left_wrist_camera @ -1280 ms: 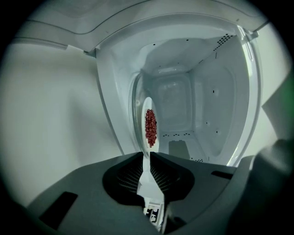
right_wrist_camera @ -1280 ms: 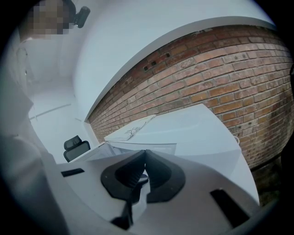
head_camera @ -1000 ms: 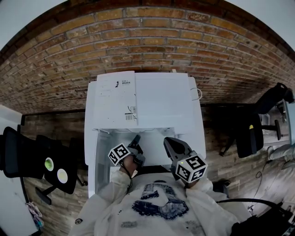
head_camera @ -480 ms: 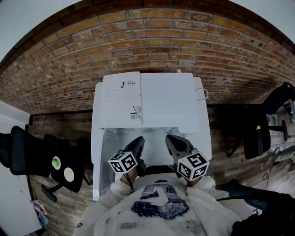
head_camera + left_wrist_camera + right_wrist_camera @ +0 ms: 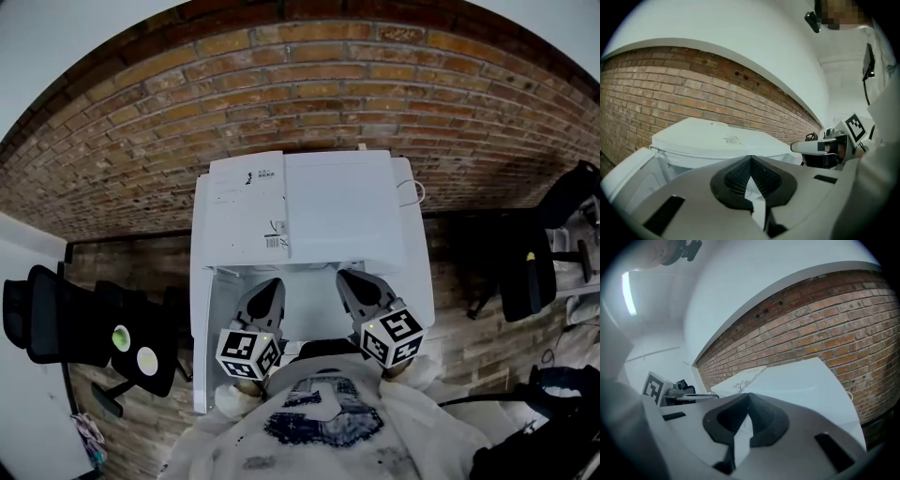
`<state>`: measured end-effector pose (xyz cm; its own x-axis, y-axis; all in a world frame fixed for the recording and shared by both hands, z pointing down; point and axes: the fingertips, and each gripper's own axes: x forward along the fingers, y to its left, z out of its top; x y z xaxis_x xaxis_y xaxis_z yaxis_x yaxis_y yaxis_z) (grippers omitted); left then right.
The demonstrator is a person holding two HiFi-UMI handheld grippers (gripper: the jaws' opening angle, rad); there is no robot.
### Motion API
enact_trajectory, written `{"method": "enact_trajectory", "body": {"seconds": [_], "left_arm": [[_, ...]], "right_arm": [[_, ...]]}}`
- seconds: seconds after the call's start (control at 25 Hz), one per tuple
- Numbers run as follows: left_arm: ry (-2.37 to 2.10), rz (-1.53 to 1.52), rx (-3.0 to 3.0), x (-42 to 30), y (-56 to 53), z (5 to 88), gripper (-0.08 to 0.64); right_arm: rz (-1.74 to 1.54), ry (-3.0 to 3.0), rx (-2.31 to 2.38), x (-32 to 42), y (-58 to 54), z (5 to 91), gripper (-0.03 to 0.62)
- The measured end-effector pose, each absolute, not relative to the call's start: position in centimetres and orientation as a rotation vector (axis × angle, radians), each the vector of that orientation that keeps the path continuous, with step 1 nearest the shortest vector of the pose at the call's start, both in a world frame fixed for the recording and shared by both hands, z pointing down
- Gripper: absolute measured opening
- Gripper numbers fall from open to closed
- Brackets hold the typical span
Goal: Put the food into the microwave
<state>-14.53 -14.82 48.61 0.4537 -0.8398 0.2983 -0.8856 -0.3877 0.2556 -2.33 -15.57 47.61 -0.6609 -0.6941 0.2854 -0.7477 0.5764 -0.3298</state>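
Left claw [image 5: 272, 284], right claw [image 5: 346, 277] — both closed

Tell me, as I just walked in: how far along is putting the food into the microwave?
Done: the white box-shaped microwave by the brick wall seems to have its white door swung open. In hand: nothing; the left claw and right claw are both shut and empty. Remaining: no food shows in any view, so whether it is inside I cannot tell.

The person wears a cream long-sleeved sweatshirt [image 5: 281, 455] with a dark blue chest print. The grey moulded-plastic left gripper [image 5: 270, 287] and right gripper [image 5: 349, 279] match: black ribbed pads [image 5: 736, 176] and a white cube [image 5: 248, 353] bearing black square markers.
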Motion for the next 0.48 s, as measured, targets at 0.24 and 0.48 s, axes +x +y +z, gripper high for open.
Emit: {"method": "enact_trajectory", "body": {"seconds": [0.24,0.48], "left_arm": [[-1.541,0.240,2.425,-14.3,-15.2,45.1,0.008],[-1.560,0.245,2.424,-14.1,-15.4,44.5,0.008]], "right_arm": [[0.601,-2.709,1.238,-2.4,-15.9,45.4,0.014],[0.579,-2.712,1.235,-2.5,-16.0,44.9,0.014]]}}
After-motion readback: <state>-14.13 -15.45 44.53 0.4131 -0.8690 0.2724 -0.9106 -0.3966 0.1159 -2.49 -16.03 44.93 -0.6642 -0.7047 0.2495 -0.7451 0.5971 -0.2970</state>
